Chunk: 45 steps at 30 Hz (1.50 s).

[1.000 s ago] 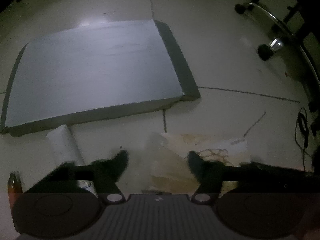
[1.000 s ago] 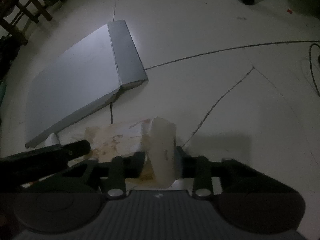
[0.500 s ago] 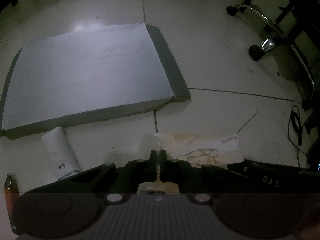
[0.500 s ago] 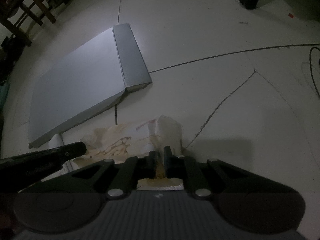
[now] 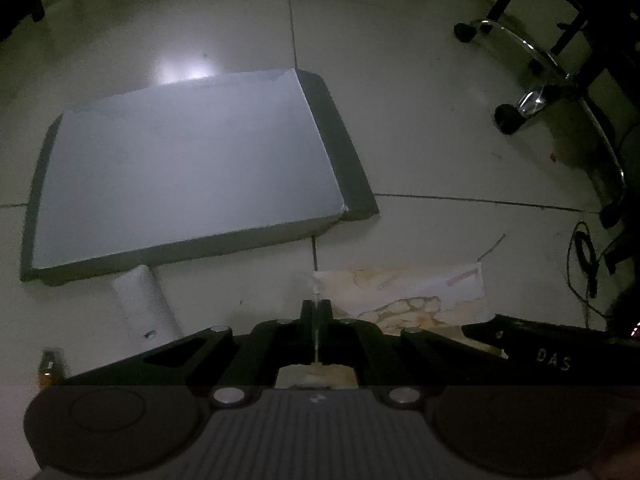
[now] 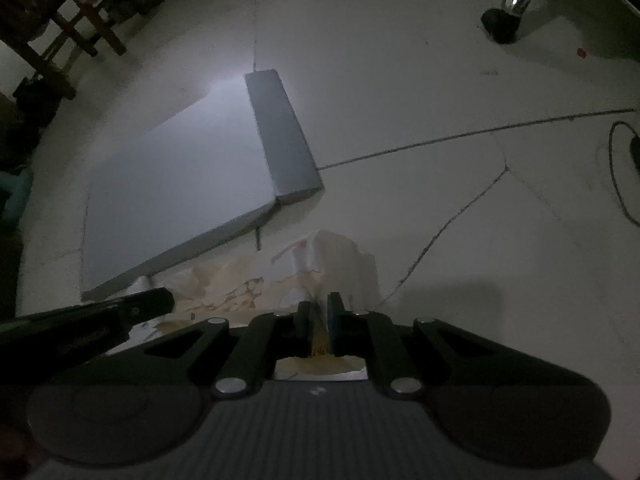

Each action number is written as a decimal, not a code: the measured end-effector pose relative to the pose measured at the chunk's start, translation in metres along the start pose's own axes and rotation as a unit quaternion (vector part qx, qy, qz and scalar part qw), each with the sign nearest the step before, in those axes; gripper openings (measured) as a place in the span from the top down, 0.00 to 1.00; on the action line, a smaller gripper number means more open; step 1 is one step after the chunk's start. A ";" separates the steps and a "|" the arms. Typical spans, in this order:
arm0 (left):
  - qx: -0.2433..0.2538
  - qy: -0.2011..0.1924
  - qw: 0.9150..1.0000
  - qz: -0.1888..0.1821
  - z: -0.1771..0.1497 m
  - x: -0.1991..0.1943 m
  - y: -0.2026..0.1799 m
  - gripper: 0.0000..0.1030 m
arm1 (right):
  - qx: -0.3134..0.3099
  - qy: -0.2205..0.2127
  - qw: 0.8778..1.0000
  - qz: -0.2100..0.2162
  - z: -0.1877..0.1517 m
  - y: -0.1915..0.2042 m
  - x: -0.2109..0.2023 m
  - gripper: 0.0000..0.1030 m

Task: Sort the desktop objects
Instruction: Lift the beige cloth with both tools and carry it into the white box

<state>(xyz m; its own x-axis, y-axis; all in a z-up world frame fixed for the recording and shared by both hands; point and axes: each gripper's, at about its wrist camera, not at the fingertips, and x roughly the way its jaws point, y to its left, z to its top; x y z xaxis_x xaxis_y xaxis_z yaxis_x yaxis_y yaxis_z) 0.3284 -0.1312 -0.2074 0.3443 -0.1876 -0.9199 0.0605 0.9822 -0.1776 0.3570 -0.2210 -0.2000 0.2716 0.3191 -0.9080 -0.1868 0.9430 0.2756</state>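
A cream snack bag (image 5: 416,296) with brown print hangs between both grippers above the tiled floor. My left gripper (image 5: 317,308) is shut on the bag's left edge, a thin sliver of film showing between the pads. My right gripper (image 6: 319,312) is shut on the bag's (image 6: 340,264) other end, where the film stands up crumpled. The right gripper's black finger shows at the right of the left wrist view, and the left gripper's at the left of the right wrist view. A flat grey box (image 5: 188,168) lies on the floor beyond.
A white cylinder (image 5: 142,304) lies by the box's near edge and a small amber bottle (image 5: 50,368) stands at the far left. A chrome chair base with castors (image 5: 532,100) and a black cable (image 5: 584,256) are at the right. Wooden chair legs (image 6: 60,28) stand far left.
Both grippers went from open to shut on the bag's ends. Both then rose, lifting the bag off the floor; the box and floor look farther away.
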 end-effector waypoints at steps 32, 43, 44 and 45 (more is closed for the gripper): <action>0.067 0.051 0.996 0.037 -0.163 -0.196 0.064 1.00 | -0.055 0.079 0.995 0.026 -0.186 0.117 -0.125 0.92; 0.040 0.100 0.993 0.047 -0.201 -0.119 0.093 1.00 | -0.046 0.123 0.991 0.013 -0.217 0.096 -0.053 0.92; 0.038 0.102 0.993 0.048 -0.203 -0.111 0.095 1.00 | -0.046 0.125 0.991 0.011 -0.218 0.094 -0.045 0.93; 0.037 0.104 0.993 0.050 -0.205 -0.104 0.096 1.00 | -0.046 0.126 0.991 0.010 -0.219 0.093 -0.038 0.93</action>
<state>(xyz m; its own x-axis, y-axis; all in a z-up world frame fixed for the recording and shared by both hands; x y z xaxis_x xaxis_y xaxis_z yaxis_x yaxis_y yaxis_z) 0.1063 -0.0188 -0.2004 0.1520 -0.0794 -0.9852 0.1072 0.9922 -0.0634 0.1223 -0.1665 -0.2089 0.0250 0.2939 -0.9555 -0.2778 0.9202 0.2758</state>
